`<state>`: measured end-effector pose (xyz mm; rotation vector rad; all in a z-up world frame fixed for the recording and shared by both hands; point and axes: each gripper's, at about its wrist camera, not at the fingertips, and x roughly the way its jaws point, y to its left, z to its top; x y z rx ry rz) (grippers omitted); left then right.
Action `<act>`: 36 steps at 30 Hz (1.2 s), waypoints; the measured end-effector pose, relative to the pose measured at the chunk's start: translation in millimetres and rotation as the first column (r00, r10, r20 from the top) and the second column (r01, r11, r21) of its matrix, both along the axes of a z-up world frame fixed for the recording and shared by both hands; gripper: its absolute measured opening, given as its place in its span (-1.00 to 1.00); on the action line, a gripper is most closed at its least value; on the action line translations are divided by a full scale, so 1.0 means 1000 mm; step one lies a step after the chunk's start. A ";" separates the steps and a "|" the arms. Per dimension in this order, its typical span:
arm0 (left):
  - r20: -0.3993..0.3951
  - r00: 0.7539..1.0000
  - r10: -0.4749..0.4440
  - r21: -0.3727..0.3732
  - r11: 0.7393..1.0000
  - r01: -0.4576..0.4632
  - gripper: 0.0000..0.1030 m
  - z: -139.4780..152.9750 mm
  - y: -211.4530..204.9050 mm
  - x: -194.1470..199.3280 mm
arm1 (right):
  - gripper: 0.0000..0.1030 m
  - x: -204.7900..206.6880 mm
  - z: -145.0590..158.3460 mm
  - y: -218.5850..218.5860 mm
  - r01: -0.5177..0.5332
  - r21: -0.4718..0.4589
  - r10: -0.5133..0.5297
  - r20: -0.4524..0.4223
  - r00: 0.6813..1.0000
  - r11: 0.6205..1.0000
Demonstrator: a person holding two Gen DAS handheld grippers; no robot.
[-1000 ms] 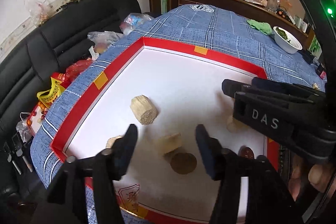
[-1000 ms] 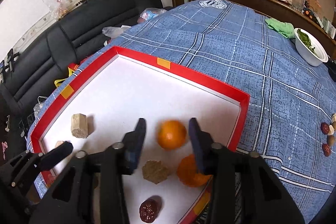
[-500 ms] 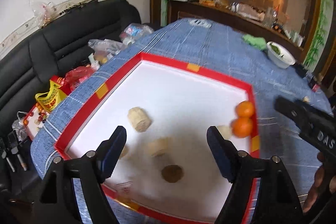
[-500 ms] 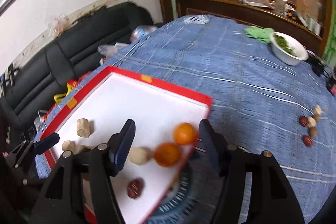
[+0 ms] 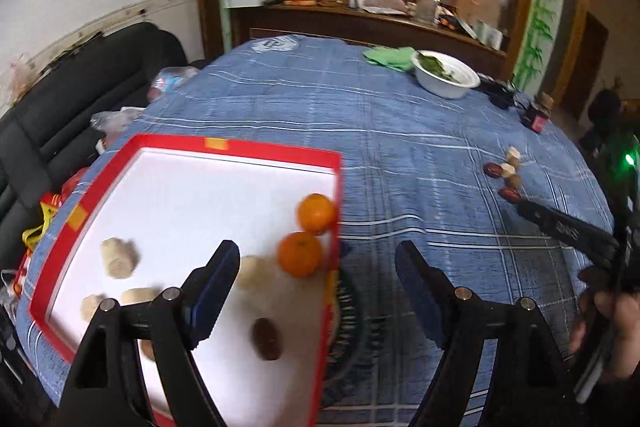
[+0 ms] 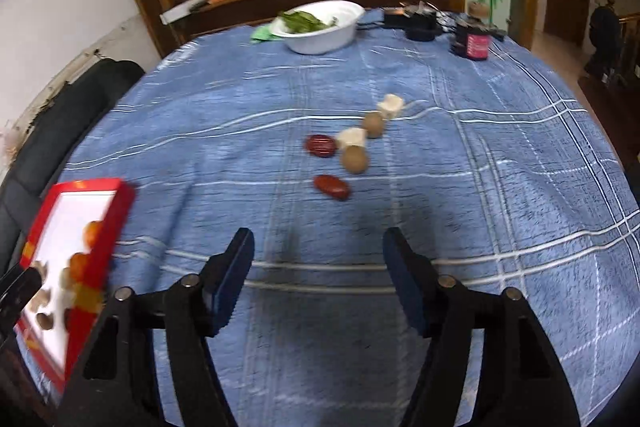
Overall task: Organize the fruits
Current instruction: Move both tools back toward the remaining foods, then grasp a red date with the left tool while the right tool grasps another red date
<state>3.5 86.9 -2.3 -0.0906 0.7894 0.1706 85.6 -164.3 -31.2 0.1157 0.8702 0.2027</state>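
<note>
Both grippers have swung away from the red-rimmed tray (image 5: 334, 187), and the two oranges (image 5: 300, 254) now lie free by its right rim, one just behind the other. Left gripper (image 5: 318, 281) hovers over that rim, tilted downward, its fingers (image 5: 212, 283) spread wide after just opening, nothing between them. Pale chunks (image 5: 119, 259) and a dark date (image 5: 266, 339) also lie on the tray's white floor. Right gripper (image 6: 318, 277) hangs over the bare blue-checked cloth of the worktop (image 6: 500, 187), fingers (image 6: 232, 279) parted and empty, jaws having just narrowed slightly. Beyond it a loose cluster of fruits (image 6: 352, 147) lies on the cloth: two red dates, two brown round ones, two pale pieces. Farther off stands a white bowl (image 6: 320, 27) of greens.
</note>
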 end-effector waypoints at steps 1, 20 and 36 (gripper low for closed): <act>-0.001 1.000 -0.006 0.003 1.000 0.006 0.55 0.000 -0.003 0.001 | 0.18 0.008 -0.003 -0.002 0.001 -0.003 -0.001 -0.008 1.000 1.000; -0.028 0.990 -0.141 -0.010 0.990 0.140 0.55 -0.012 -0.065 0.071 | -0.48 0.047 -0.018 0.004 -0.045 -0.076 0.043 -0.032 0.999 0.996; -0.067 0.926 -0.372 0.023 0.927 0.374 0.55 -0.047 -0.155 0.162 | -0.47 0.029 -0.010 -0.061 0.031 0.128 -0.031 0.003 1.000 0.991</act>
